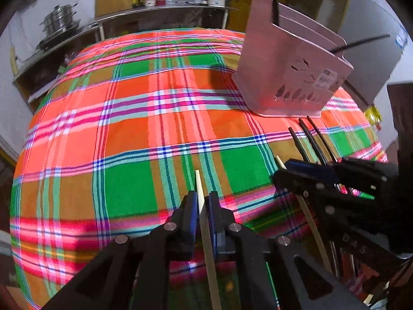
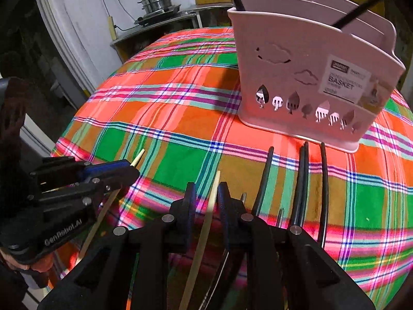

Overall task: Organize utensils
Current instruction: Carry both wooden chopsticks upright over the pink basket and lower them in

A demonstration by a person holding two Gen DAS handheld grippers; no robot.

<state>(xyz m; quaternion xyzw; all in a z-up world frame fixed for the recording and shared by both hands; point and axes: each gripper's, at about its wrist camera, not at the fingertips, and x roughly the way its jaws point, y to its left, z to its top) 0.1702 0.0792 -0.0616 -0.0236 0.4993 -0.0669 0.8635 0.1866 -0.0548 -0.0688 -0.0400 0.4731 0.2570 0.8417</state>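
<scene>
Left wrist view shows the left claw (image 1: 200,208) pinching 1 pale wooden chopstick (image 1: 205,230), its pads pressed against the stick's sides; the stick runs along the claw's own line, thin tip pointing away toward the far side of the desk (image 1: 108,118). Right wrist view shows the right claw (image 2: 206,201) with a second wooden chopstick (image 2: 204,235) between its pads, lying the same way, tip forward and leaning slightly right; the pads sit nearly shut around it, though I cannot tell whether both truly press on the wood. Ahead of the right claw and to the right stands the pink basket (image 2: 309,77) on the plaid cloth, with 2 dark sticks already leaning out of its top. On the cloth between the right claw and the basket lie several black chopsticks (image 2: 302,180), long axes running near to far, tips toward the basket's base. The basket is far and right of both claws, and the right claw is the nearer of the 2. For a drop-in, each wooden stick would likely need tilting upright, tip down, above the basket's open top.
</scene>
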